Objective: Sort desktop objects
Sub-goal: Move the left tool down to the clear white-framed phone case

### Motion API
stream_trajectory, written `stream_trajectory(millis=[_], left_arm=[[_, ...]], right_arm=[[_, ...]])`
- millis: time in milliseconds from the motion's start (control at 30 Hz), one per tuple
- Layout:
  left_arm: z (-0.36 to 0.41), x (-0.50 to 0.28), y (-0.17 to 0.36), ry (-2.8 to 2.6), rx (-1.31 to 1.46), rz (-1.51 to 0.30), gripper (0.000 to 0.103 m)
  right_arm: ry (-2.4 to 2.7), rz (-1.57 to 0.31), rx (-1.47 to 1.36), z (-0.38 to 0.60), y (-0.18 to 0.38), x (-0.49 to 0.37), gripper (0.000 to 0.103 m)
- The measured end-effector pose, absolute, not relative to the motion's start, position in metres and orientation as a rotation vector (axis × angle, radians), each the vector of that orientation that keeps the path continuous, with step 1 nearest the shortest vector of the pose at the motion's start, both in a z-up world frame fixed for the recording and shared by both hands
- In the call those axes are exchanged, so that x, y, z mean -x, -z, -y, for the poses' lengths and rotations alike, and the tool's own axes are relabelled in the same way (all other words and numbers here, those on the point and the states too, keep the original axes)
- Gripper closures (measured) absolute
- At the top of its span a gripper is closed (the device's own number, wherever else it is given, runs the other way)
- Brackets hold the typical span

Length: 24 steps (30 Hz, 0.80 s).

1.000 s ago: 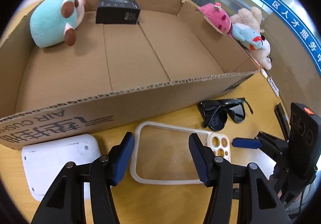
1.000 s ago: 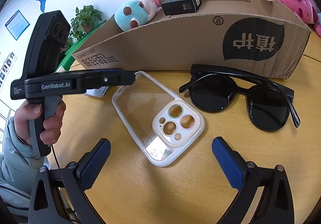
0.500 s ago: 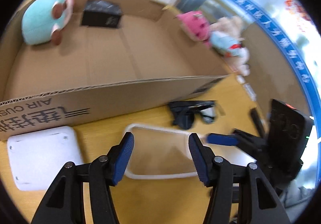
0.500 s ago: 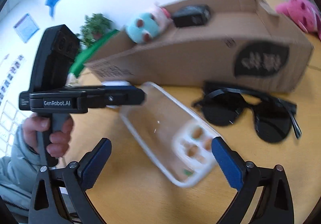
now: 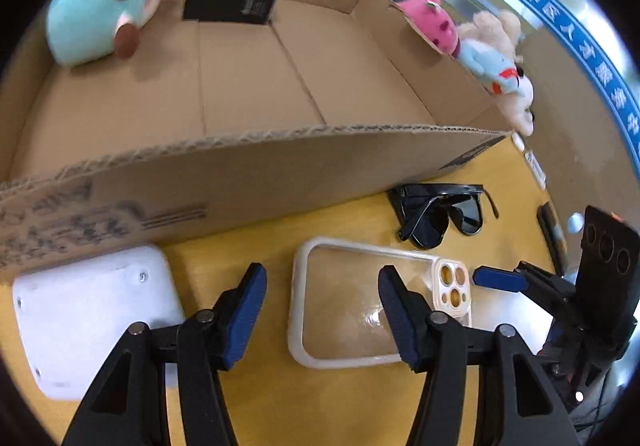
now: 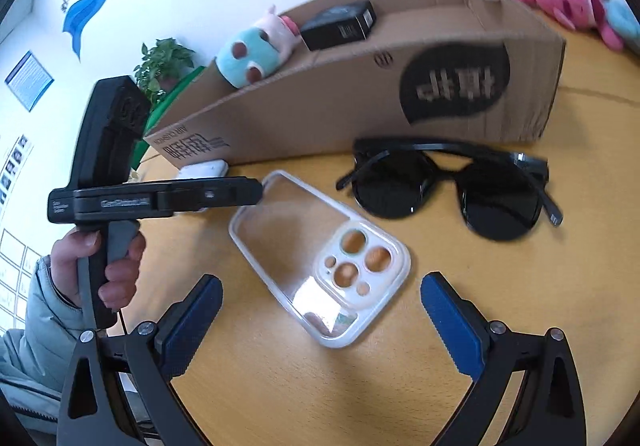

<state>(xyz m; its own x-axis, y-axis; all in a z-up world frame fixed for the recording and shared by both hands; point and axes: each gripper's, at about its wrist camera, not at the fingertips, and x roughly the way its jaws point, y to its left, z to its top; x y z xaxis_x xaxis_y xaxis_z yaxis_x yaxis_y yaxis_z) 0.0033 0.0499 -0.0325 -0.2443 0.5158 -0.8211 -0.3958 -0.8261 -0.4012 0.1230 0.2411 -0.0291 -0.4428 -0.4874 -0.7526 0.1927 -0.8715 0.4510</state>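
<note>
Your two grippers over the phone case [image 5: 362, 304], both with fingers apart and empty.

The case lies flat on the table [image 6: 440, 346] just in front of the box [image 5: 280, 174]; left gripper [image 5: 320, 298] straddles its near end, right gripper [image 6: 320, 310] faces its camera end, sunglasses [image 6: 452, 186] beside it.

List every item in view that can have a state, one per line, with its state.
left gripper: open, empty, over the case
right gripper: open, empty
phone case: lying flat on the table, inside facing up, not gripped
sunglasses: temples folded, on the table beside the box
cardboard box: open-topped
teal plush: lying in the box
black carton: closed, in the box
white device: on the table by the box
</note>
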Motion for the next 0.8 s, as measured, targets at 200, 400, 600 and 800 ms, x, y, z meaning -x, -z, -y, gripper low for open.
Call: stream_trajectory(millis=[200, 400, 600, 800], left_arm=[[-0.050, -0.006, 0.031, -2.076, 1.428, 0.146, 0.045], [-0.030, -0.024, 0.008, -2.116, 1.299, 0.232, 0.045], [-0.008, -0.050, -0.009, -2.120, 1.214, 0.296, 0.045], [0.001, -0.071, 0.002, -2.076, 1.240, 0.347, 0.044]], right_arm=[[2.313, 0.478, -1.342, -0.234, 0.037, -0.113, 0.000], [2.317, 0.484, -1.249, -0.233, 0.027, -0.112, 0.000], [2.345, 0.445, -1.068, -0.228, -0.002, -0.126, 0.000], [2.340, 0.432, -1.013, -0.225, -0.006, -0.137, 0.000]])
